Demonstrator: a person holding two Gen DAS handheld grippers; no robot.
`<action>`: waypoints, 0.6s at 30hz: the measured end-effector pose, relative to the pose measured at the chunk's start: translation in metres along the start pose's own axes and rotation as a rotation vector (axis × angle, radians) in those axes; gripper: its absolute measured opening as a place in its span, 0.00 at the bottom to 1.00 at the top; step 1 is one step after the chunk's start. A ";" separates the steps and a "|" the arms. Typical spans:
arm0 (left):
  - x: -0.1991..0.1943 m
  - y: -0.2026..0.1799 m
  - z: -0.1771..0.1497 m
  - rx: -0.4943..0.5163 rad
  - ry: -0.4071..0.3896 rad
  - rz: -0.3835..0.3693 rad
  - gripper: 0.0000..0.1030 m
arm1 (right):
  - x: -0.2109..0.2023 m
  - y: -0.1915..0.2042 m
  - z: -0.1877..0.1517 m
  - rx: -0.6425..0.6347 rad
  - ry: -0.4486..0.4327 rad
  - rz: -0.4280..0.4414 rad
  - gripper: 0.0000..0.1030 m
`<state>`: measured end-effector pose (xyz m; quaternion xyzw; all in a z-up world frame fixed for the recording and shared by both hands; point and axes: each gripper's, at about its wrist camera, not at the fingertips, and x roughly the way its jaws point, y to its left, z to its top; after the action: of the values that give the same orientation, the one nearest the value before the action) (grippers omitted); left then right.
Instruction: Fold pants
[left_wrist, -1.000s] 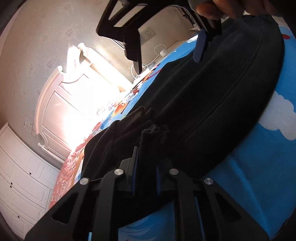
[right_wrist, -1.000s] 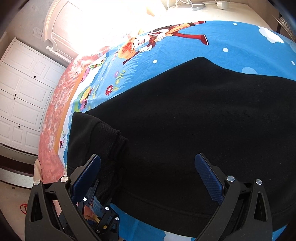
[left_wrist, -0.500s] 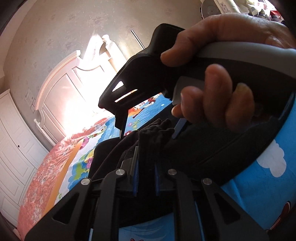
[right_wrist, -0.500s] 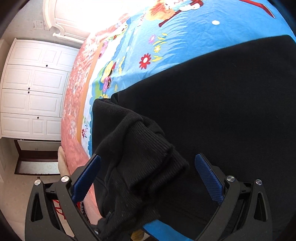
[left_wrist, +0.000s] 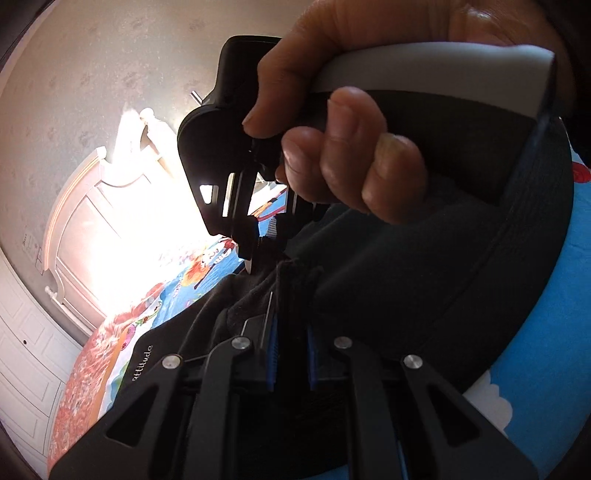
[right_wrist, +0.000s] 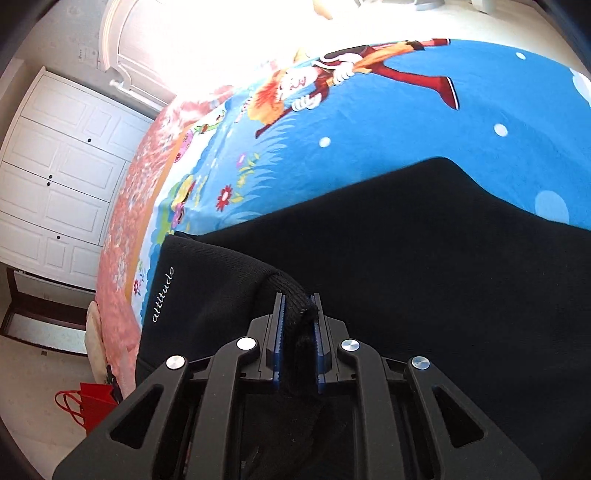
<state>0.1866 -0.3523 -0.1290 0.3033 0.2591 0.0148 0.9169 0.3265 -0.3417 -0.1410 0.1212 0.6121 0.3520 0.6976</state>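
Note:
Black pants (right_wrist: 424, 258) lie spread on a blue cartoon bedsheet (right_wrist: 369, 122), with the white word "attitude" near the left hem. My right gripper (right_wrist: 298, 332) is shut on the ribbed cuff (right_wrist: 291, 295) of a pant leg, lifted over the rest of the cloth. My left gripper (left_wrist: 290, 339) is shut on a bunch of the same black fabric (left_wrist: 295, 273). In the left wrist view the right gripper (left_wrist: 236, 206) and the hand (left_wrist: 351, 155) holding it hang close above, hiding much of the pants (left_wrist: 424, 295).
A white headboard (right_wrist: 122, 55) stands at the far end of the bed. White wardrobe doors (right_wrist: 55, 184) are on the left wall. A red bag (right_wrist: 92, 406) sits on the floor by the bed's left edge.
My right gripper was open above the pants and has closed on the ribbed cuff. The left gripper has kept its hold and lifted the cloth; the right hand has moved in over it.

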 end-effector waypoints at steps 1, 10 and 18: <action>0.002 -0.003 0.001 0.007 0.003 -0.001 0.11 | 0.000 -0.004 0.000 0.012 -0.002 0.013 0.14; 0.003 -0.002 0.025 0.019 -0.057 0.052 0.11 | -0.035 0.016 0.006 -0.077 -0.111 -0.015 0.13; -0.023 0.031 0.006 -0.211 -0.052 -0.147 0.59 | -0.017 -0.008 -0.006 -0.069 -0.111 -0.160 0.25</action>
<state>0.1732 -0.3347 -0.0970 0.1854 0.2539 -0.0332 0.9487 0.3236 -0.3599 -0.1341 0.0673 0.5677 0.3086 0.7602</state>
